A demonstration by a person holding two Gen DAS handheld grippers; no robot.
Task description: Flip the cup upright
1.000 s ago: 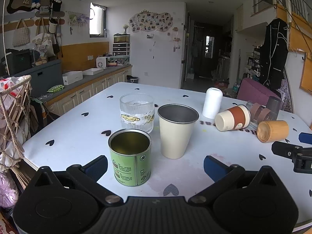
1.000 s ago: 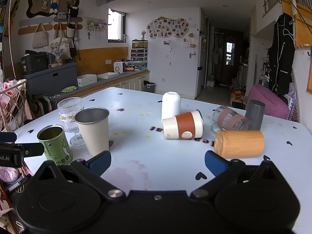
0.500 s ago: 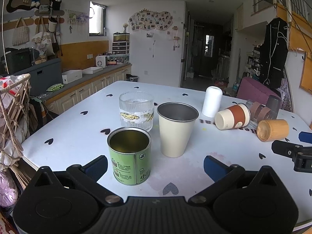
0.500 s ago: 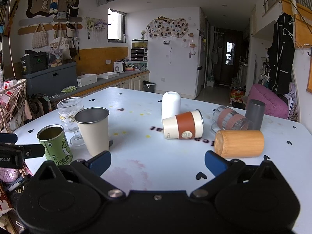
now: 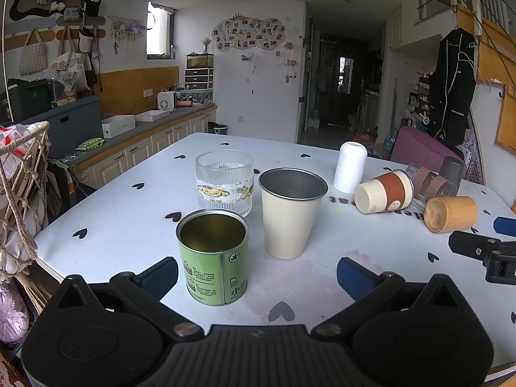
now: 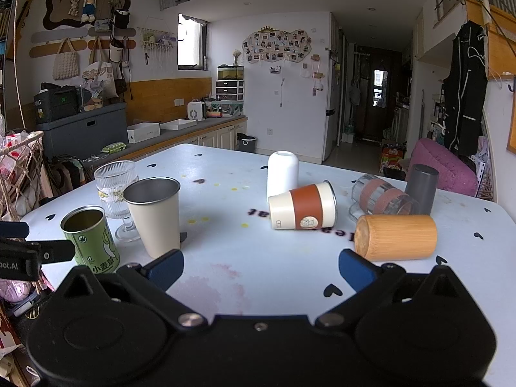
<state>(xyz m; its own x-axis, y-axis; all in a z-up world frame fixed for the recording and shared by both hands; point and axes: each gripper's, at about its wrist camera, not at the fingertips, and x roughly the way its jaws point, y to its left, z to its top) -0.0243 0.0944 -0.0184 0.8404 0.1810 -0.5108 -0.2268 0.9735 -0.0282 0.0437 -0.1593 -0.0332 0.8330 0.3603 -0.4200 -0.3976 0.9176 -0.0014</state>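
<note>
Nothing shifted since before: both claws spread, empty, bare table between, wooden cup sideways.

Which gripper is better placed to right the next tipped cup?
Right. The right gripper is open facing the bamboo cup and orange-banded cup lying sideways; the left gripper faces upright cups.

The green tin reads "小麦草"; the left tool reads "bot.AI".
</note>
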